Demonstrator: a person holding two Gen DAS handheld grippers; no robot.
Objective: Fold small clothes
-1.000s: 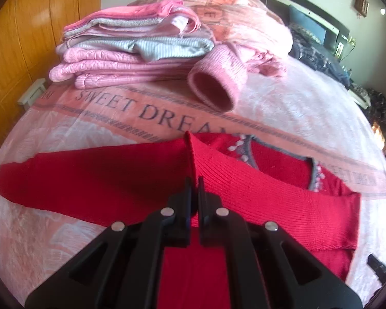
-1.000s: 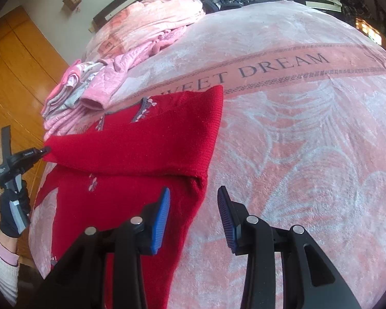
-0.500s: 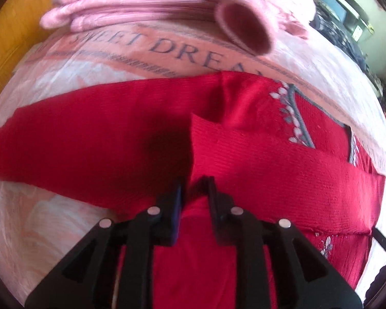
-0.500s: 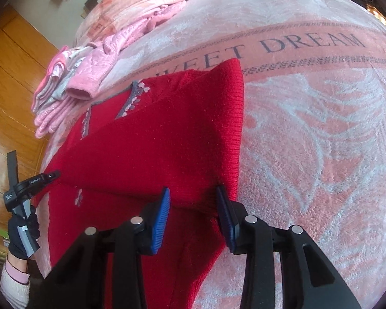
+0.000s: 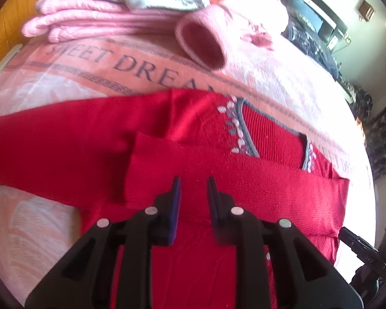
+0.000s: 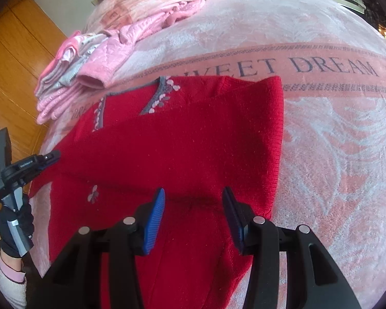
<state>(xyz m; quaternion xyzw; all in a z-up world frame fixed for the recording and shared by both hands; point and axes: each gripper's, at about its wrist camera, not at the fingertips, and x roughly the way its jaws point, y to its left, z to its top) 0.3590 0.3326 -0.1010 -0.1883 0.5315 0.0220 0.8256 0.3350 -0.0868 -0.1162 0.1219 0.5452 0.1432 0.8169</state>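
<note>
While red sweater (image 6: 187,149) lies flat on the bed blanket (image 6: 334,154), one sleeve folded across, left hand-held gripper (image 5: 193,193) hovers narrowly parted, right hand-held gripper (image 6: 193,206) wide, both empty

red sweater's (image 6: 193,154) hem behind right gripper (image 6: 194,206), pink pile (image 5: 110,7) cropped

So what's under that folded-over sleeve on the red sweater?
The sleeve lies across the red sweater chest, just below the grey-trimmed neckline. Whatever embroidery the chest carries beneath it is covered.
</note>
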